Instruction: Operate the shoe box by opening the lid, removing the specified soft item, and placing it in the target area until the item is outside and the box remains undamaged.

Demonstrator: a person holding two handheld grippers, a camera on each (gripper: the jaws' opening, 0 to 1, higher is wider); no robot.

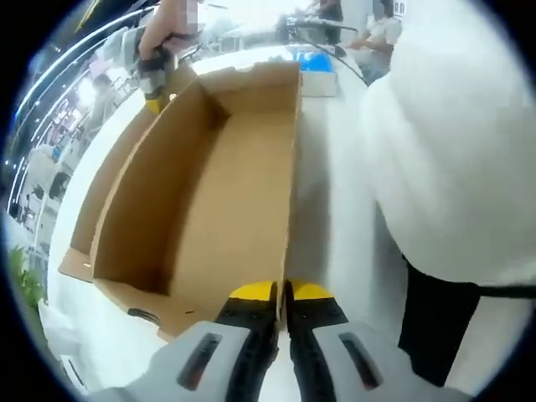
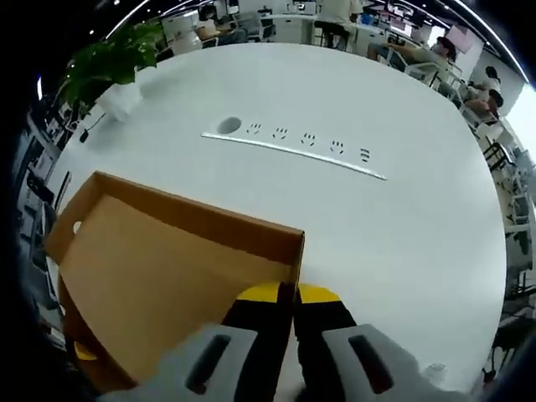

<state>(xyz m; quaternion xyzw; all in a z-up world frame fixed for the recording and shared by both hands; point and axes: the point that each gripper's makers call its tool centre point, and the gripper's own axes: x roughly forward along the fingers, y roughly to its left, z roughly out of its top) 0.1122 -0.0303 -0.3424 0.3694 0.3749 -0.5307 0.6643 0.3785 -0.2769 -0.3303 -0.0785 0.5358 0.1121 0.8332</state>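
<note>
In the left gripper view, the left gripper (image 1: 283,295) is pinching the near wall of the shoe box (image 1: 209,193) between its yellow-tipped jaws, which are pressing together on the thin cardboard edge. Beyond the jaws the box is lying open, its brown interior showing bare cardboard floor and walls (no soft item can be seen inside it). To the right of the box a person in a white top (image 1: 452,151) is standing close against the white table (image 1: 327,209). At the far end of the box the right gripper (image 1: 153,79) is reaching in, held by a hand, its yellow tip sitting at the far corner; whether it is clamping the cardboard there cannot be told from this view. Past the box a blue and white object (image 1: 316,74) is lying on the table, and other people are sitting farther back.

In the right gripper view, the right gripper (image 2: 293,295) is closing its jaws on the box's wall at a corner (image 2: 297,243). Farther along the table a strip of power sockets (image 2: 293,144) is running across the surface, and a potted plant (image 2: 113,67) is standing near the far left edge.
</note>
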